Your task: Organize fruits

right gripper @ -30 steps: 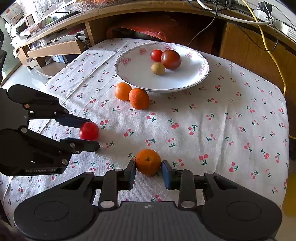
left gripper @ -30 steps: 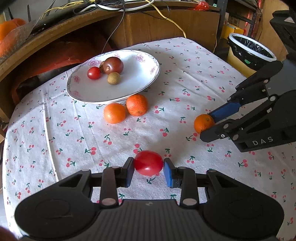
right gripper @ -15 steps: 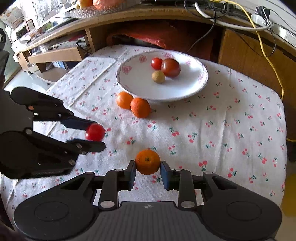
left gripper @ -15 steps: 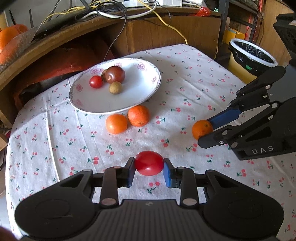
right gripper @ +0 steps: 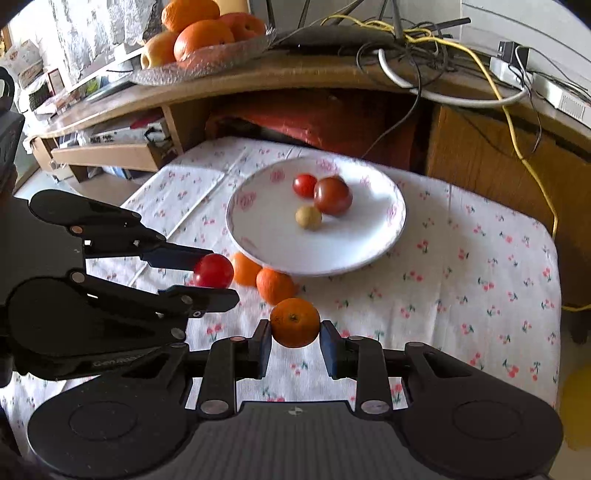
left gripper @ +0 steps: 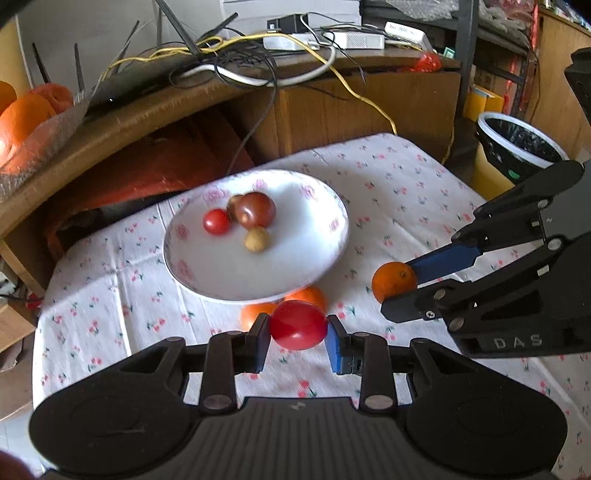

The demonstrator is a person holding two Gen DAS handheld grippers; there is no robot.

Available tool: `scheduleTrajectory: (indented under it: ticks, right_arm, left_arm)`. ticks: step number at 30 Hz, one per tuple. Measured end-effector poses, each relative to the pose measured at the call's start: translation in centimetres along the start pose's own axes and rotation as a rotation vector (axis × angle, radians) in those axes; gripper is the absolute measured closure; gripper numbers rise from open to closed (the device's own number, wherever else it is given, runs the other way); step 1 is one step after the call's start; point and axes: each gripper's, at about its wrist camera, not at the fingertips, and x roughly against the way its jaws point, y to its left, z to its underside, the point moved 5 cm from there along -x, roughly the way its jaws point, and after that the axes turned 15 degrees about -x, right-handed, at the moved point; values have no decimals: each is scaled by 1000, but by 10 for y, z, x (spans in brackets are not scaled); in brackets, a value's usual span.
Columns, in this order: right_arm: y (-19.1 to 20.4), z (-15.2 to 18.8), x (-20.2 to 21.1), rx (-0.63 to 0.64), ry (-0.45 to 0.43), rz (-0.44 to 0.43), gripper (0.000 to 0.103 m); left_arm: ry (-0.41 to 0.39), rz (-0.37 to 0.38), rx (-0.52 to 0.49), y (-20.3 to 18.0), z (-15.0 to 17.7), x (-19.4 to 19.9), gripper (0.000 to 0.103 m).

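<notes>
My left gripper [left gripper: 297, 341] is shut on a red tomato [left gripper: 298, 324], held in the air over the cloth; it shows in the right wrist view too, tomato [right gripper: 213, 270]. My right gripper [right gripper: 294, 341] is shut on a small orange [right gripper: 295, 322], also lifted, seen from the left as orange [left gripper: 393, 281]. Ahead stands a white floral plate [left gripper: 314, 258] holding a small red tomato [left gripper: 217, 221], a dark tomato [left gripper: 255, 209] and a small tan fruit [left gripper: 257, 239]. Two oranges [right gripper: 275, 285] lie on the cloth at the plate's near rim.
The table wears a white cherry-print cloth [right gripper: 461, 280]. Behind it runs a wooden desk [right gripper: 332, 77] with tangled cables and a tray of big oranges [right gripper: 203, 35]. A lined bin [left gripper: 517, 144] stands off the table's right side.
Both grippers have risen off the cloth with their fruit and moved forward toward the plate. The two loose oranges now sit just beyond the held tomato.
</notes>
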Motion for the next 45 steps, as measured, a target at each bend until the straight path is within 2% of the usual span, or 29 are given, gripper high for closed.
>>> scheduleTrajectory:
  ticks: [10, 22, 45]
  right_arm:
    - [-2, -23, -10, -35, -40, 5, 78]
    - [-5, -42, -33, -42, -50, 20, 78]
    - [-12, -51, -63, -26, -16, 25, 75]
  left_arm:
    - [-4, -23, 21, 15, -13, -12, 63]
    - [13, -65, 66, 37, -16, -35, 63]
    - [40, -74, 82, 50, -12, -61, 63]
